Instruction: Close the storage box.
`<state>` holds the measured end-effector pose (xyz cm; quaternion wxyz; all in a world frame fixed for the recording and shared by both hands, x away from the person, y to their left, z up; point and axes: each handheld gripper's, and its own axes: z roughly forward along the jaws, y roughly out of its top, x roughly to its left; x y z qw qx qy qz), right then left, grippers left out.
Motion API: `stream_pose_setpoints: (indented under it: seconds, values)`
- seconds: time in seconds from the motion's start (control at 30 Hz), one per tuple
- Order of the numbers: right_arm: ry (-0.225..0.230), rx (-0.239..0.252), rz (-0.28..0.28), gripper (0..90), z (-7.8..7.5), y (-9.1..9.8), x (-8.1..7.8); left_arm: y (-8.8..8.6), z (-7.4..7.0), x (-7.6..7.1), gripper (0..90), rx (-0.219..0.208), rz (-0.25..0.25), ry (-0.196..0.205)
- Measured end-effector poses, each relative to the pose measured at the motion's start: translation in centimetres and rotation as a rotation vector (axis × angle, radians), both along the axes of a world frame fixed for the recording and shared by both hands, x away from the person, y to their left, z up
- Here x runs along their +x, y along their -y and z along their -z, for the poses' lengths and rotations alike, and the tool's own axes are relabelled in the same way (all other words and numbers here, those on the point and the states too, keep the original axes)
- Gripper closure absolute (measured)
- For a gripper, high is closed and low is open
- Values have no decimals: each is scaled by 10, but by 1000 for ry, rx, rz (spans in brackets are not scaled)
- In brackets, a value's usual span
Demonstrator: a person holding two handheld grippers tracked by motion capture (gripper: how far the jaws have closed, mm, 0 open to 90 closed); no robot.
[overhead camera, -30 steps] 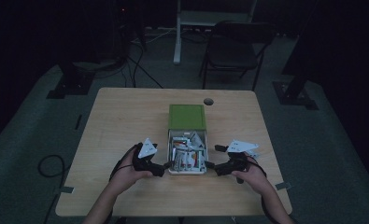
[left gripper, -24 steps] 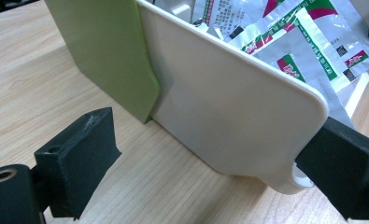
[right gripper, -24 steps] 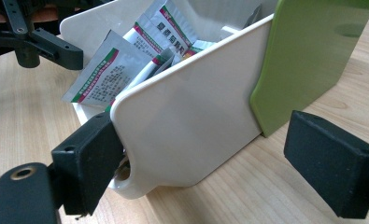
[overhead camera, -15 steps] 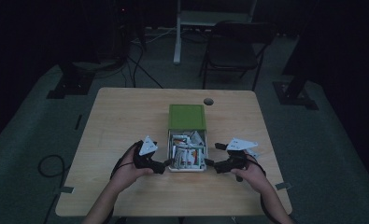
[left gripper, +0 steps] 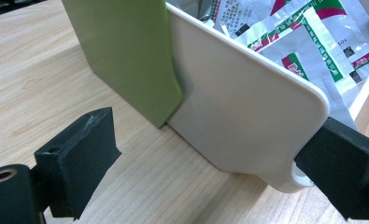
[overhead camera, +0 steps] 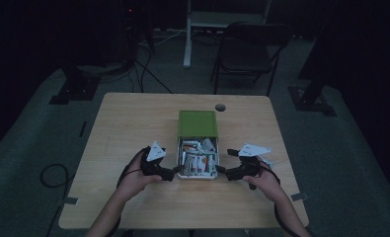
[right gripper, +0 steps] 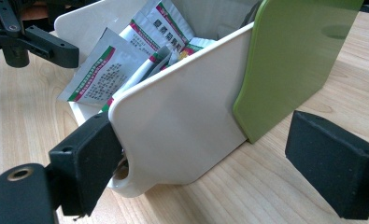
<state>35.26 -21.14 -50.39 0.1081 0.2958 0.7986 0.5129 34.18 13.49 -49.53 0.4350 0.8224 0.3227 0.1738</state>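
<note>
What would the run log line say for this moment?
scene: white box with green lid slid back, sachets inside | left hand-held gripper: open, at box's left wall | right hand-held gripper: open, at right wall

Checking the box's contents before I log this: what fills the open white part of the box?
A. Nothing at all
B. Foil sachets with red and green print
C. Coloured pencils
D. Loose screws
B: the white box holds printed foil sachets, which both gripper views show sticking up above its wall.
</note>
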Motion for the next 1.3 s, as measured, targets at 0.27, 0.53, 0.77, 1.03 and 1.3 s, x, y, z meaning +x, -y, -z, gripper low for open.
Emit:
stream_pose_setpoints:
  seconds: [0.27, 0.53, 0.77, 1.03, 1.3]
  values:
    - [1, -6, 9, 108, -1, -2, 4, -1, 0, 4, 80, -1, -7, -2]
    - [2, -13, 18, 108, -2, -4, 8, -2, 0, 9, 79, -3, -22, -7]
    - [9, -21, 25, 108, -2, -4, 11, -1, 1, 12, 80, -13, -31, -11]
    - [-3, -18, 36, 108, -2, -4, 15, -1, 0, 17, 79, -7, -41, -15]
    - [-12, -9, 60, 108, -4, -3, 23, 0, -1, 24, 79, -18, -55, -15]
